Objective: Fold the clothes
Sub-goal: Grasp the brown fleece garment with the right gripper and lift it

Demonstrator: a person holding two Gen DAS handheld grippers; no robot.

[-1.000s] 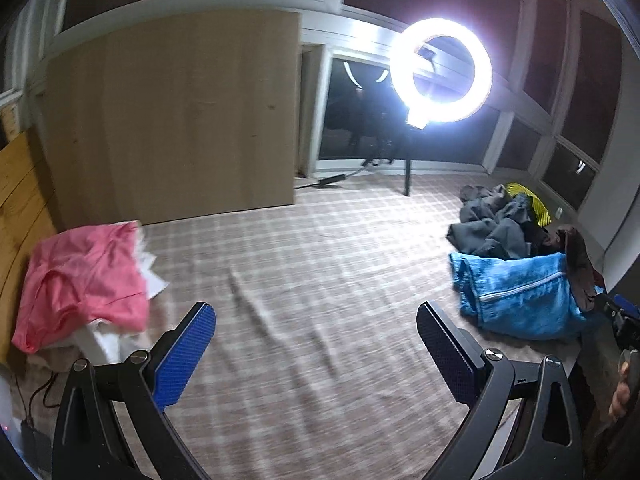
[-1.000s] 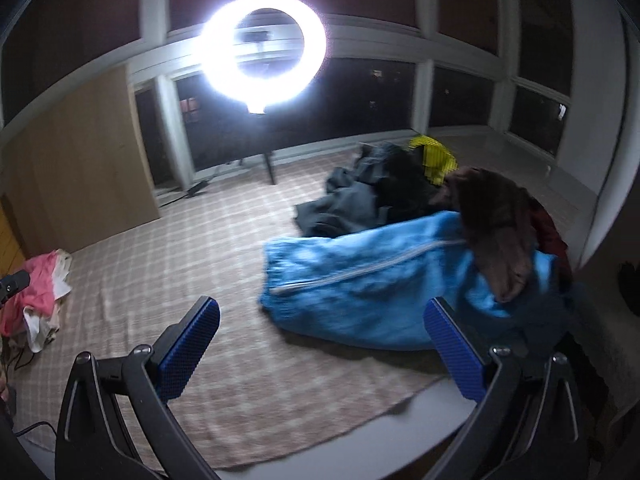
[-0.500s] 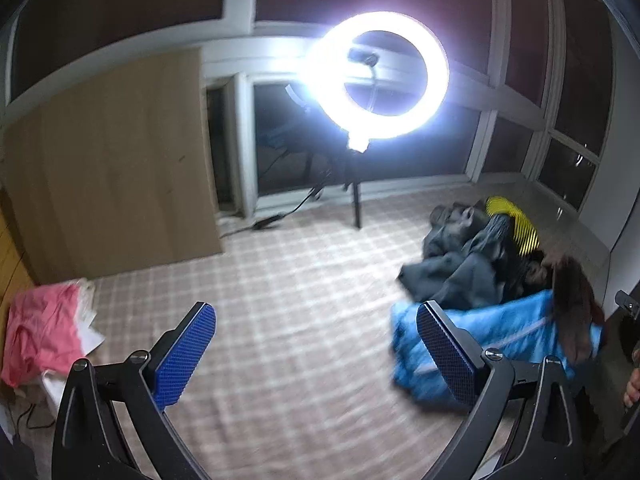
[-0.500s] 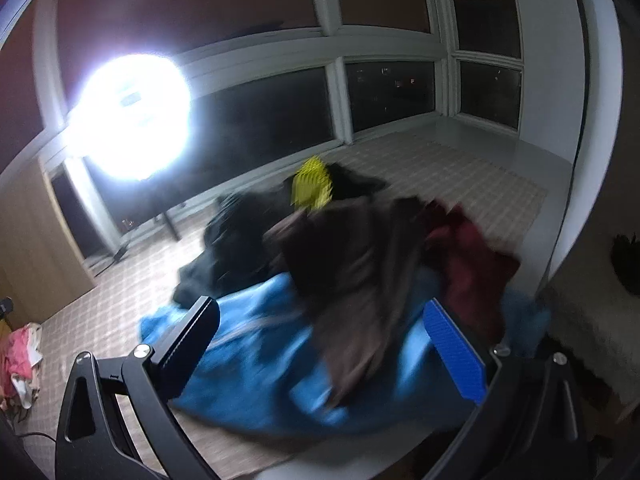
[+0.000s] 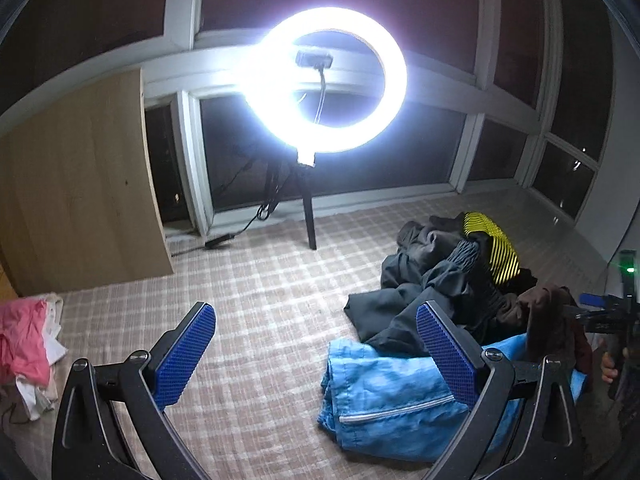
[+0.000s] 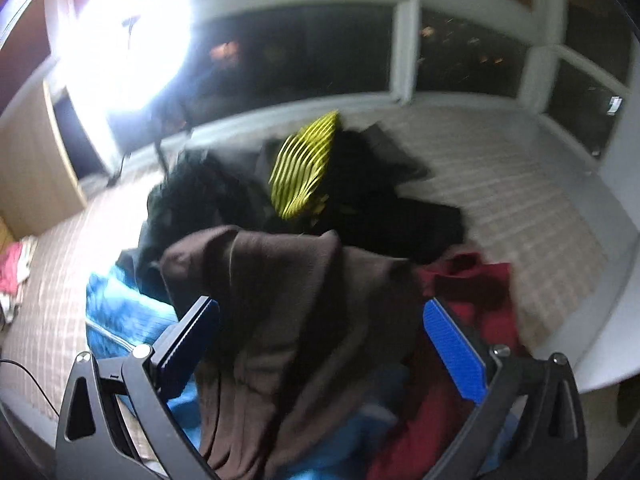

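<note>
The right gripper [image 6: 320, 344] is wide open and holds nothing. The brown garment [image 6: 280, 312] lies on top of the pile, between its fingers and just below, so this gripper is nearer. The left gripper [image 5: 316, 352], also open and empty, hangs left of the pile, over the blue garment [image 5: 384, 408].

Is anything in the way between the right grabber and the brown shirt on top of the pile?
Nothing visible is. The right gripper has its jaws open right above the brown garment, which lies on top of the pile.
</note>
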